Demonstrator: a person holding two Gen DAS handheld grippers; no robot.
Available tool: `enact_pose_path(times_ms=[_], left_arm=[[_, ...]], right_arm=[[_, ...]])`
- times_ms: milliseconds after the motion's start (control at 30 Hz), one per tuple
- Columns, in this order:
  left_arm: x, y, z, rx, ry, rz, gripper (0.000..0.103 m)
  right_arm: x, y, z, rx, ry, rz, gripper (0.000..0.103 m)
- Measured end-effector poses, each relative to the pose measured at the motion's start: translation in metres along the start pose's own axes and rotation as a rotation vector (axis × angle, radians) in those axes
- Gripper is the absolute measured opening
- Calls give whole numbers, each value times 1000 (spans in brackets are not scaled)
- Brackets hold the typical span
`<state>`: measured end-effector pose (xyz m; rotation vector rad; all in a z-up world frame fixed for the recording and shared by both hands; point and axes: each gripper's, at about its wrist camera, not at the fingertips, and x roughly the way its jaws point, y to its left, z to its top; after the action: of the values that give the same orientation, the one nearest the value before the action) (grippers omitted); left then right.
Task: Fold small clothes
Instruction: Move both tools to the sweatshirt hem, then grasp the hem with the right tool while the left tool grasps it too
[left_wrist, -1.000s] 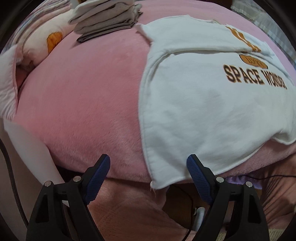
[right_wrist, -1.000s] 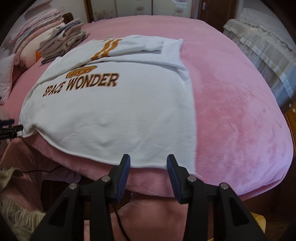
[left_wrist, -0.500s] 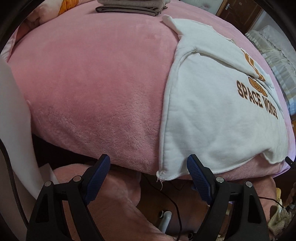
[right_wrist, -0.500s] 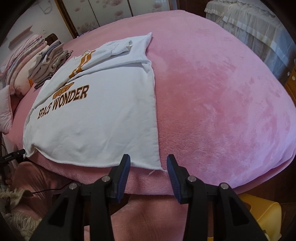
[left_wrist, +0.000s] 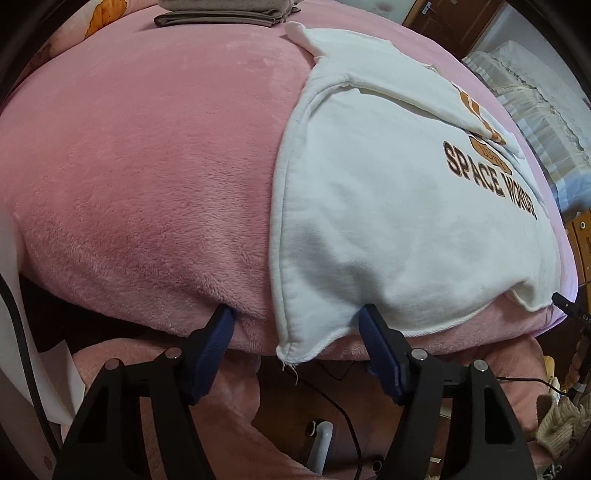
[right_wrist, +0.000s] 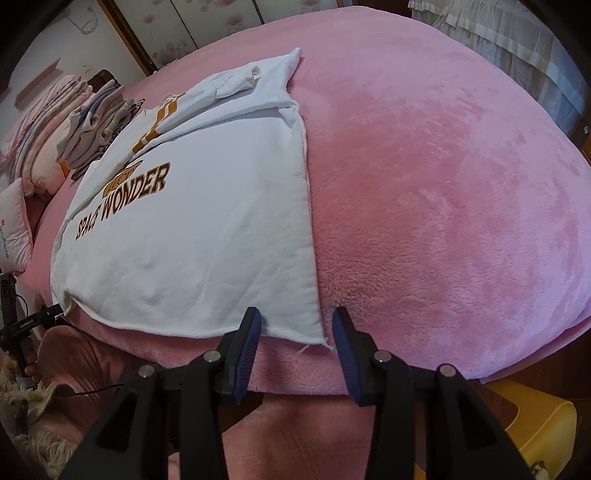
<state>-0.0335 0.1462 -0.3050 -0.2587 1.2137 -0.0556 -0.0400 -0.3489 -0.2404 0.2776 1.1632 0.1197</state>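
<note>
A white top printed "SPACE WONDER" (left_wrist: 388, 206) lies flat on the pink bed, sleeves folded in across its upper part, hem at the bed's near edge. My left gripper (left_wrist: 295, 321) is open, its jaws either side of the hem's left corner (left_wrist: 295, 350). The same top (right_wrist: 192, 236) shows in the right wrist view. My right gripper (right_wrist: 297, 325) is open, its jaws either side of the hem's right corner (right_wrist: 314, 332). Neither gripper holds the cloth.
The pink fleece bed (right_wrist: 443, 192) spreads wide to the right. A stack of folded grey clothes (right_wrist: 99, 125) and pillows (right_wrist: 40, 147) lie at its far left. A yellow bin (right_wrist: 535, 424) stands below right. Cables (left_wrist: 347, 413) hang under the bed edge.
Both grippers have moved forward to the bed's near edge, each coming around a bottom corner of the top. Both stayed open.
</note>
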Motion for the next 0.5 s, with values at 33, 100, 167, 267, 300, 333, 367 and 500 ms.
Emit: enact_pose_path(times_ms=[33,100,167,267,300,333,367,500], left_arm=[[-1,2,-1,-6,-2,-3,69],[-2,3,0,-15,-8,-5,58],[-6,6,3,-23,-13,-16,43],[-12,4,4,-29,-6,-72,22],[-12,3,4,-25,-7,-66,22],[-13,5,3,-20,-5,-62,22],[-13,5,3,-21,-4,-61,22],[-5,1,7,-42,11,-59,28]], right_arm=[[2,-1,0,7,6,12,35],[4,-1,-1,16,13,28,31],[5,0,-1,12,17,28,29],[3,1,0,2,17,28,27],[3,2,0,0,18,31,27],[3,1,0,1,18,32,26],[3,1,0,2,19,33,26],[2,1,0,3,19,23,26]])
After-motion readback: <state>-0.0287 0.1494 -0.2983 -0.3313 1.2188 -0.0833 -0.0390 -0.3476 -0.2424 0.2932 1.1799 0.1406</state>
